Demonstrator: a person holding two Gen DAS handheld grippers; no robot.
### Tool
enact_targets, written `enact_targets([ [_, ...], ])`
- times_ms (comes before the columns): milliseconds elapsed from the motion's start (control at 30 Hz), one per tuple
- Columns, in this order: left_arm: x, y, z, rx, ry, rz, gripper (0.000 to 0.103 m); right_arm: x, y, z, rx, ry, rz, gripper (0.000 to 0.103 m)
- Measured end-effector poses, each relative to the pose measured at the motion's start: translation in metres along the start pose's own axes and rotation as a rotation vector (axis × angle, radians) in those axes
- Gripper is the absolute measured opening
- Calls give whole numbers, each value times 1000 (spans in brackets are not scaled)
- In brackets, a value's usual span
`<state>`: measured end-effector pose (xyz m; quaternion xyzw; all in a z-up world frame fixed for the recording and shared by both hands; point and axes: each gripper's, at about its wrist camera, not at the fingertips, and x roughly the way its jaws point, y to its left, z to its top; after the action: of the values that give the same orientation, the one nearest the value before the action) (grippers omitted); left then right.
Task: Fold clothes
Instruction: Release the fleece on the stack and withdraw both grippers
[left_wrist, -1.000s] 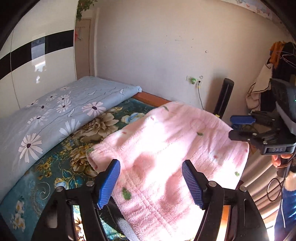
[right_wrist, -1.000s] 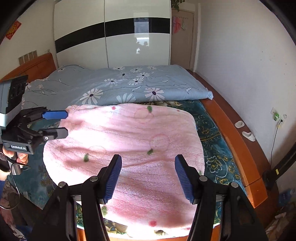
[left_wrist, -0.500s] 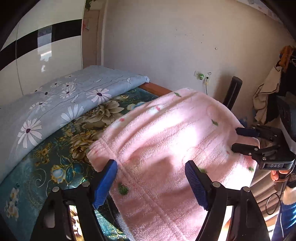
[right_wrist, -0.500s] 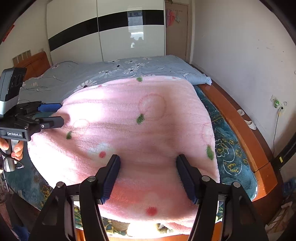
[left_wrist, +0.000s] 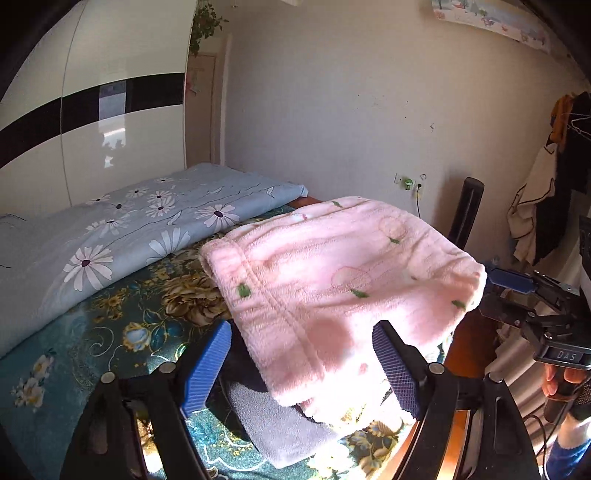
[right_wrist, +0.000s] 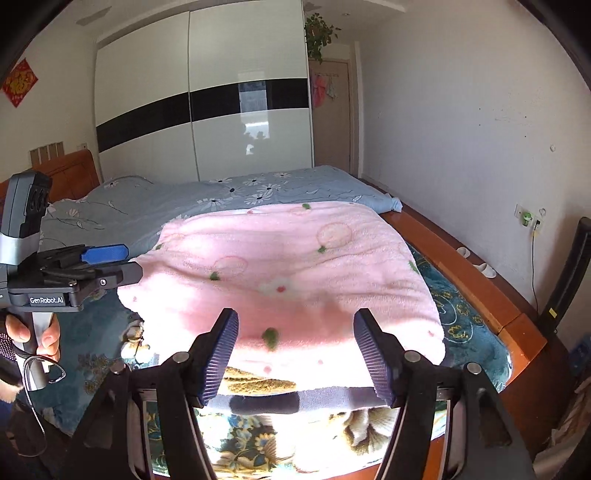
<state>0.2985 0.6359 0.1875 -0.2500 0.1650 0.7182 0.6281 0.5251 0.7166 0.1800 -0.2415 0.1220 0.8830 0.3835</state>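
On the bed (right_wrist: 476, 284), 1 folded pink garment (left_wrist: 332, 280) was laid over 1 grey cloth (left_wrist: 280, 432), on the floral sheet beside 1 blue quilt (left_wrist: 110, 236). 2 grippers were seen: left gripper (left_wrist: 303, 365) and right gripper (right_wrist: 295, 354), both jaws opening, nothing clamped between them.

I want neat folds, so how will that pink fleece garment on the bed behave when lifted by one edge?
The pink fleece garment will probably flop: it lies in soft layers and sags over the bed's edge. Its thick fuzzy pile suggests easy grip, little slipping. It looks light yet bulky, so folds may spring open.
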Motion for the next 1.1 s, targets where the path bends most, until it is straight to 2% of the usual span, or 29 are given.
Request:
enact_targets([
  [33, -2, -3, -6, 9, -3, 9, 91, -3, 3, -6, 1, -4, -10, 87],
  [133, -4, -15, -25, 47, 4, 10, 99, -3, 11, -21, 1, 8, 9, 87],
  [233, -6, -25, -41, 91, 33, 25, 99, 3, 18, -34, 4, 59, -16, 88],
  [300, -13, -26, -48, 85, 16, 30, 100, 1, 22, -41, 6, 64, -46, 93],
  [333, -17, -26, -51, 76, 6, 29, 102, -2, 24, -44, 10, 59, -55, 101],
  [367, -20, -26, -54, 66, -2, 30, 103, -3, 26, -47, 11, 52, -54, 103],
  [600, -35, -26, -71, 12, -7, 63, 103, 0, 36, -66, 107, 66, -111, 103],
  [667, -40, -27, -75, 0, -16, 100, 103, -3, 39, -68, 144, 65, -97, 103],
  [733, -47, -28, -77, -4, -30, 136, 103, -9, 42, -70, 165, 59, -119, 103],
  [933, -66, -29, -89, -21, -51, 189, 103, -22, 62, -78, 127, 76, -229, 103],
  [1100, -77, -30, -98, -47, -46, 183, 103, -26, 75, -83, 122, 80, -235, 103],
])
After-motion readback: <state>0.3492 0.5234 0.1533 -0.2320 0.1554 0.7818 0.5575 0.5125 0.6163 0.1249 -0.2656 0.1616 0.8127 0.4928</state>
